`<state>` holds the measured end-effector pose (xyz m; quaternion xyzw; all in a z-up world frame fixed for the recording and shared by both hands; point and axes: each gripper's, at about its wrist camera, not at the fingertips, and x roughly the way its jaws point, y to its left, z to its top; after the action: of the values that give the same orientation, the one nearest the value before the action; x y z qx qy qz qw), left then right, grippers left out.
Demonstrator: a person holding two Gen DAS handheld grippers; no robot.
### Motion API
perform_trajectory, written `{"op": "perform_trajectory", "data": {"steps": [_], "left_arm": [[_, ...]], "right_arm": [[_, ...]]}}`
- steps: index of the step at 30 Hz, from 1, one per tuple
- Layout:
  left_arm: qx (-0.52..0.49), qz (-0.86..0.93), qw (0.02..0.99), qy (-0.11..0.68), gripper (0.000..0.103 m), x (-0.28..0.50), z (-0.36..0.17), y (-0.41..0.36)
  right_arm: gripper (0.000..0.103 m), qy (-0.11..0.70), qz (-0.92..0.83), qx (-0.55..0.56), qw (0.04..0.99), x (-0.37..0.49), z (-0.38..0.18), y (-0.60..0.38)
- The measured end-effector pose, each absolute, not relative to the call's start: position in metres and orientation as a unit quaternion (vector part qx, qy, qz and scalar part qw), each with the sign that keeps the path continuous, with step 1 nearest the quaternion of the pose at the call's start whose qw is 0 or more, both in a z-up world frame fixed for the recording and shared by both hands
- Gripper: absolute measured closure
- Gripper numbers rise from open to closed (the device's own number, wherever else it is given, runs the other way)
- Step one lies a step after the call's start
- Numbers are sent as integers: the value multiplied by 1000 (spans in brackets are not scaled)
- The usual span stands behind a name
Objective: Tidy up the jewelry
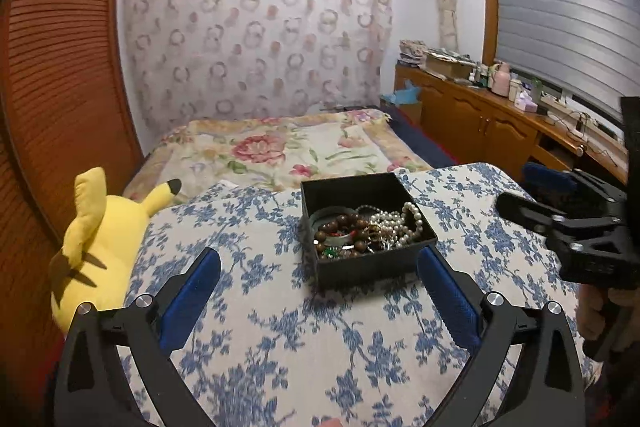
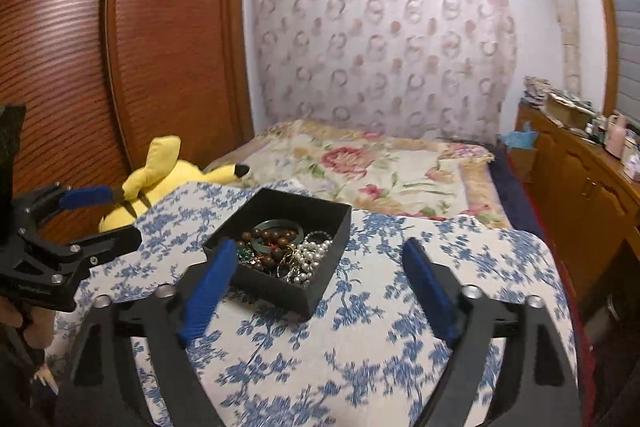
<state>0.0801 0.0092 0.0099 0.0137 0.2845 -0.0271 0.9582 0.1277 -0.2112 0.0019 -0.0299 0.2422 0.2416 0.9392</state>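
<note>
Bare cloth (image 1: 320, 339) lies between my left tool (image 1: 318, 267) and the box (image 1: 366, 269), approach open. Box top uncovered. My right tool (image 2: 318, 261) has one finger overlapping the box's near corner. Plush (image 1: 100, 239) off left.

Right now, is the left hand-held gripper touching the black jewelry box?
Apart. In the left wrist view, the left hand-held gripper is open, its blue fingers short of the black jewelry box, with bedspread visible between.
</note>
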Motion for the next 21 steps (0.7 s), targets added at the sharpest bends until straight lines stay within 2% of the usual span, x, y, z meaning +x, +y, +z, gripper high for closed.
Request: {"op": "perform_trajectory", "data": {"steps": [2, 4, 21], "left_arm": [[10, -17, 960, 281, 8, 72, 11, 10], [8, -9, 961, 278, 8, 63, 11, 9], [0, -1, 963, 270, 8, 40, 7, 2]], "right_arm": [[4, 234, 229, -21, 944, 114, 6, -218], [3, 227, 219, -8, 949, 104, 8, -226], [3, 217, 167, -1, 962, 73, 4, -245]]}}
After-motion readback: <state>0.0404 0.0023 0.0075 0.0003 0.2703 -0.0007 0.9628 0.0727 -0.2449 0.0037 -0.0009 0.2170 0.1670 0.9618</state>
